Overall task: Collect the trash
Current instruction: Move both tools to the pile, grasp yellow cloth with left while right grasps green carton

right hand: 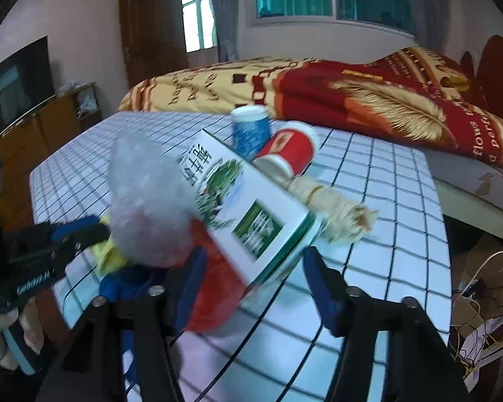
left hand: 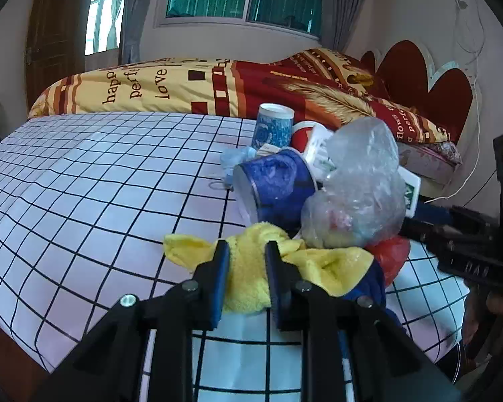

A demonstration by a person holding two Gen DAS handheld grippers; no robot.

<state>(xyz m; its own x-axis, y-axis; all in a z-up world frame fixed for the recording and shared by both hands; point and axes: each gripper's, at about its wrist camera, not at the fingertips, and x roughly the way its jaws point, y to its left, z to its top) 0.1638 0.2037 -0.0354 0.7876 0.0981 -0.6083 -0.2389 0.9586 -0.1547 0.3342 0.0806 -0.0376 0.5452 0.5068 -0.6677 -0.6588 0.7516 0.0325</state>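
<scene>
- At the lower centre of the left wrist view, the left gripper (left hand: 246,251) has its jaws drawn narrow, pinching a fold of the yellow cloth (left hand: 251,268). The cloth bunches up between the pads, so the grip looks real rather than a near miss.
- Just right of the cloth lies the trash heap: a crumpled clear plastic bag (left hand: 358,187), a tipped blue cup (left hand: 271,184) and a red plastic bag (left hand: 390,258), all touching on the checked tablecloth (left hand: 84,184). Piled close like this, presumably so they can be gathered in one go.
- An upright blue-patterned cup (left hand: 273,127) stands behind the heap, toward the bed (left hand: 218,83), apart from the loose rubbish.
- In the right wrist view, lower centre, the right gripper (right hand: 251,268) has its jaws about half open. A white and green carton (right hand: 248,207) and the red bag sit between the fingers; the picture is blurred, and I cannot tell whether the pads press on either.
- Centre of that view: a red cup (right hand: 291,150) on its side and a bundle of pale fibre (right hand: 338,211) lie beyond the carton, untouched.
- Judgement: both tongs work the same heap from opposite sides, likely to squeeze it together. Risk: the light carton slides off.
</scene>
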